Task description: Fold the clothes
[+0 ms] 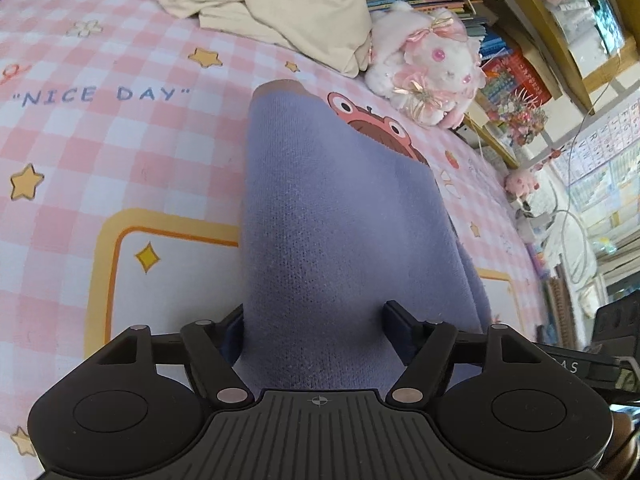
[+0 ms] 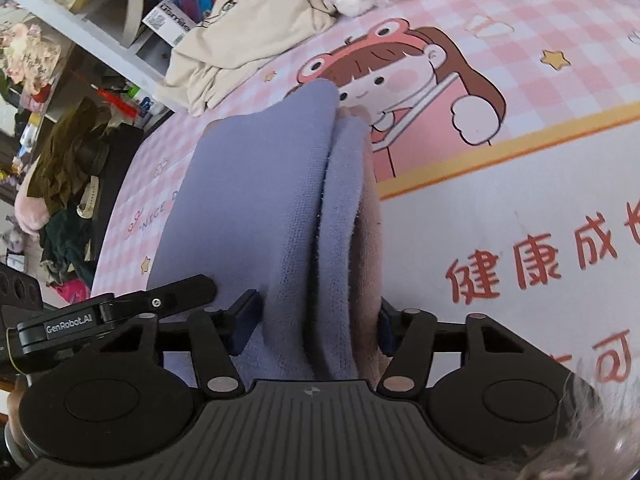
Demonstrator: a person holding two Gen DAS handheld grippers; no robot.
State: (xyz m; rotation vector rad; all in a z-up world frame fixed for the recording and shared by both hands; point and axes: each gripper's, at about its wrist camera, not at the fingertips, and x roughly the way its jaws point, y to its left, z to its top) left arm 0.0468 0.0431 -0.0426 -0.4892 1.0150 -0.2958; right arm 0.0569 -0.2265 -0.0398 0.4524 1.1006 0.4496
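Note:
A lavender knit garment [image 1: 332, 216] with a brownish trim lies between the fingers of my left gripper [image 1: 316, 332], which is shut on it and holds it above the pink checked bed sheet [image 1: 100, 140]. In the right wrist view the same garment [image 2: 256, 200] shows folded layers, lavender and a pale pink-brown one, clamped in my right gripper [image 2: 316, 324]. The other gripper's black body [image 2: 80, 320] is close at the left. The garment hides the fingertips in both views.
A cream garment [image 1: 280, 4] lies crumpled at the far edge of the bed, beside a white and pink plush toy [image 1: 428, 64]. Bookshelves [image 1: 520, 40] stand beyond. A pile of dark clothes [image 2: 68, 184] sits off the bed's left side.

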